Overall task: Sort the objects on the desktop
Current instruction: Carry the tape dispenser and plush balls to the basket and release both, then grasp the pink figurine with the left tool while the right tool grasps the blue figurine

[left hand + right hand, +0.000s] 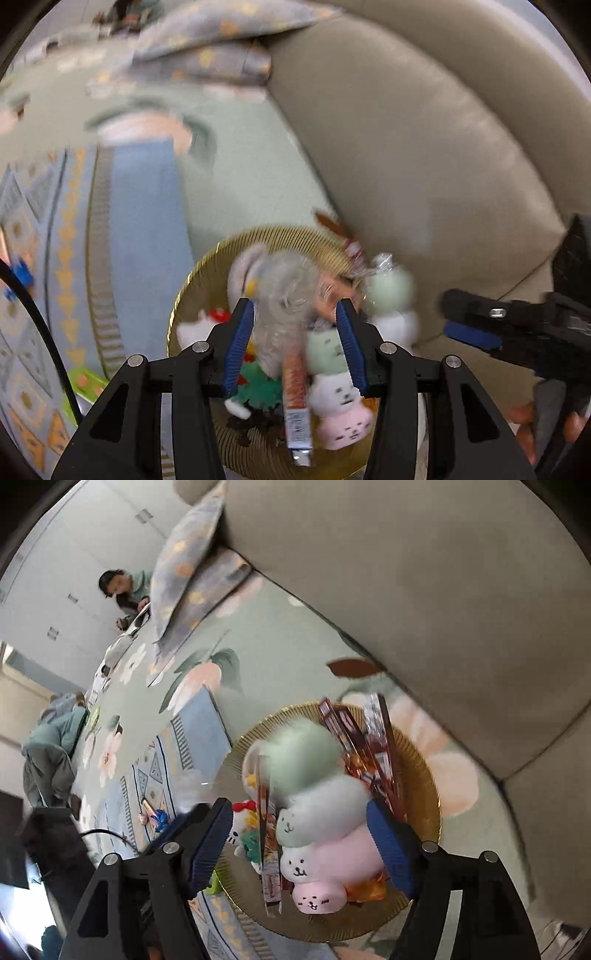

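A round gold ribbed plate (424, 760) sits on a pale green floral rug (266, 635), its far rim close to the base of a beige sofa (424, 590) that walls off that side. The plate is heaped: a stacked plush of green, grey-white and pink animal faces (314, 834) lies across the middle, red-brown snack packets (373, 746) lean toward the sofa-side rim, a small white cat toy with a red bow (240, 823) rests at the opposite edge, and a long orange-striped packet (295, 391) points to the near rim. In the left wrist view the left gripper (295, 343) hovers low over the pile, jaws spread apart and holding nothing, the blue pads on either side of a blurred pale-grey plush (273, 295); whether the pads touch it cannot be told. The right gripper (299, 843) also stands open over the near half of the plate, its pads flanking the stacked plush without clamping it. It appears at the right edge of the left view as well, close beside the left tool. Away from the sofa the rug opens out, with a blue patterned mat (199, 734) beside the plate, a small doll-like figure (155, 818) lying on that mat, and a patterned cushion (184, 565) farther off against the sofa.
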A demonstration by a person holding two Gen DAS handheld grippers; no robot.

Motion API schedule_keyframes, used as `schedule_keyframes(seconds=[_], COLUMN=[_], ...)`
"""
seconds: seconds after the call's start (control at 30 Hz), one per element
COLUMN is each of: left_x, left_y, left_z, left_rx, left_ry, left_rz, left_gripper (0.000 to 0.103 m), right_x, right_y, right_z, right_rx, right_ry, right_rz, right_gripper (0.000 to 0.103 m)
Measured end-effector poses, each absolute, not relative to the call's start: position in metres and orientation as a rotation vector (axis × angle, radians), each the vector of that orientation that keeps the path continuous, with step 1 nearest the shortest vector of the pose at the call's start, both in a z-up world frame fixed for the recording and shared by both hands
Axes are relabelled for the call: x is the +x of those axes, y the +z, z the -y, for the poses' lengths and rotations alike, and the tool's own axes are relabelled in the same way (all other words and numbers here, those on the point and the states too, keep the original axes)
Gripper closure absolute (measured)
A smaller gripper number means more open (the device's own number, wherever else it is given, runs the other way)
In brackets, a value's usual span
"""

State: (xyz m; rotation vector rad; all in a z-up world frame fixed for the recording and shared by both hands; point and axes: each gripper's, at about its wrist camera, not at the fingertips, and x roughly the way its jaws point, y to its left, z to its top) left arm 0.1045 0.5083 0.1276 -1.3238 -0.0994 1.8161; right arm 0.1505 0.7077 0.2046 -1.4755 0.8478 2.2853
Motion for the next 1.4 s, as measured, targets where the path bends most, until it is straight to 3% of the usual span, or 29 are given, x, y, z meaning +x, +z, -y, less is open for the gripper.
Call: schedule_keyframes(seconds=[0.3,0.57,0.77,0.97,1.13,1.27,1.4], left_x=[0.115,0.114,0.090,0.049,0.012,-0.001,0.006], left_y=[0.108,0.107,0.099,0.086,0.060,0.049,0.018], left_z=[-0.476,-0.415,-0.337,-0.240,-0.187,-0.174,-0.159], left_rx=[-1.433,-1.490,-1.560,-1.637,-1.767,-1.745,-1.771], left_ry=[1.779,1.840,1.983,2.221,2.129,2.155,2.108], left_rz=[0.128,0.150,0.153,0.126,0.140,0.029,-0.056], left_gripper=[0.057,0.057,0.057,0.057,0.058,0.057,0.056], right_x=[0.168,0.139,0.115,0.093,0.072,0.063,0.075], right_y=[0.179,0.187,0.179,0.128,0.062,0.037,0.006], right_z=[-0.698,-0.628,-0.532,-0.426,-0.387,-0.360,-0.342], right_rx=[-1.590,-1.677,-1.832,-2.122,-2.301,-2.229,-2.276], right_ry=[2.240,2.405,2.560,2.553,2.335,2.274,2.177], right_rz=[-0.946,-0.883,-0.640,-0.213,-0.349,-0.167,-0.148], right_gripper=[0.029,0.029,0.029,0.029,0.029,0.029,0.029])
